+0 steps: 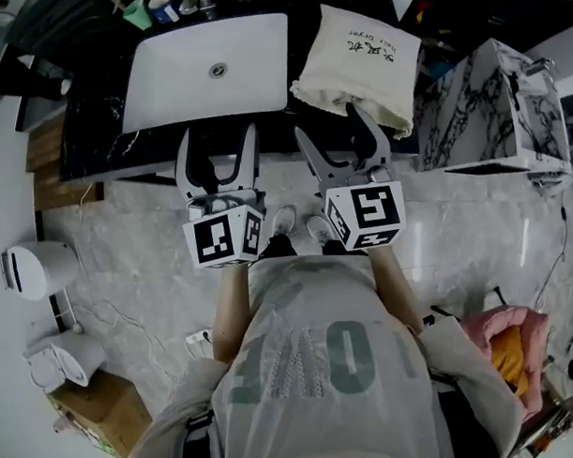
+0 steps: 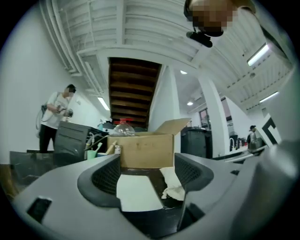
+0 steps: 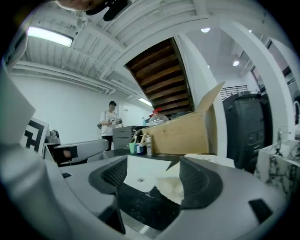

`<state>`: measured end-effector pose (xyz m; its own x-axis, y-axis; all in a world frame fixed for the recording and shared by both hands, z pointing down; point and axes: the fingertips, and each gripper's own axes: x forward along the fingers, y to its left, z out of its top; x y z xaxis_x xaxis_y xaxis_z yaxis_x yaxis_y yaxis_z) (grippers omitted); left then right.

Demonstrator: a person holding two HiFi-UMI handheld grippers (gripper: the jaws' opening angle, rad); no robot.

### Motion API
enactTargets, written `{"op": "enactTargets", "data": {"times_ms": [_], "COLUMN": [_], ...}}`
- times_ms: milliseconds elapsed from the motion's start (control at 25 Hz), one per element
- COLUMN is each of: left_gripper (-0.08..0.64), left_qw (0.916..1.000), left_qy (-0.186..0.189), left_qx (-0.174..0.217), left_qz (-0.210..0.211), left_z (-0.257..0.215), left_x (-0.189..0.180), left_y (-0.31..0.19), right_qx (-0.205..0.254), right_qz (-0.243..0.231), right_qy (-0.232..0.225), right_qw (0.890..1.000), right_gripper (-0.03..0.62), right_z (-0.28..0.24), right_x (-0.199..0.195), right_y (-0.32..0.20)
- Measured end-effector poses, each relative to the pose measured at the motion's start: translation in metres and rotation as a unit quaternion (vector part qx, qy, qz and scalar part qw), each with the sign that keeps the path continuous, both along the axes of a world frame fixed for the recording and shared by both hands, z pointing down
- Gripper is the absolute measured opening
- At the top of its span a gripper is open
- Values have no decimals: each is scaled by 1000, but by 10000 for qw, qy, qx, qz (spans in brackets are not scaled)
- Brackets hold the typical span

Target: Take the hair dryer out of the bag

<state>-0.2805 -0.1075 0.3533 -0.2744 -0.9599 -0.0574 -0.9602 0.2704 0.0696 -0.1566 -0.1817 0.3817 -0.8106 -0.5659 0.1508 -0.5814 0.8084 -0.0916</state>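
Your left gripper (image 1: 219, 144) is released: in the left gripper view its two fingers (image 2: 104, 176) stand wide apart with nothing pressed between the pads. Held level, it hangs just short of the near edge of the dark table (image 1: 92, 141), about the middle of that edge. Through the gap you look across a white flat case (image 2: 136, 192) to a cardboard box (image 2: 145, 150) at the far side. Your right gripper (image 1: 328, 120) is released as well. The right gripper view shows its fingers (image 3: 199, 180) spread wide and gripping nothing. From the head view its tips reach the near edge of the table towards the near right corner. There the cream cloth bag (image 1: 358, 66) lies, with print on its top face. One fingertip overlaps the bag's near hem in that view, but you cannot tell whether it touches the cloth. In the right gripper view a fold of the bag (image 3: 171, 187) shows low in the gap and ahead of the pads, which do not press on it. The left gripper view catches the same cloth (image 2: 172, 187) towards its right finger, lying apart from it. The bag looks full and lies flat on the table, and the cloth hides what is inside. The white flat case (image 1: 208, 70) lies just left of the bag, taking up the middle of the table.
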Motion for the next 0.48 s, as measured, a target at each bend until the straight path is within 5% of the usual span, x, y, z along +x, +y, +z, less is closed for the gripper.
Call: {"op": "enactTargets", "data": {"times_ms": [200,480], "left_gripper": [334,334], "left_qw": [9911,9691], "left_qy": [-291,-804], "left_qx": [-203,-409], "left_qz": [1283,2296], "left_z": [5,14], "left_x": [50,98], "left_y": [-64,-95], "right_qx": [-53,-146], "right_qz": [1427,2478], "right_qy": [78,127], "right_qw": [9897,9686], "right_gripper": [336,334], "right_z": [7,14], "right_x": [72,125], "right_y": [-30,-28]}}
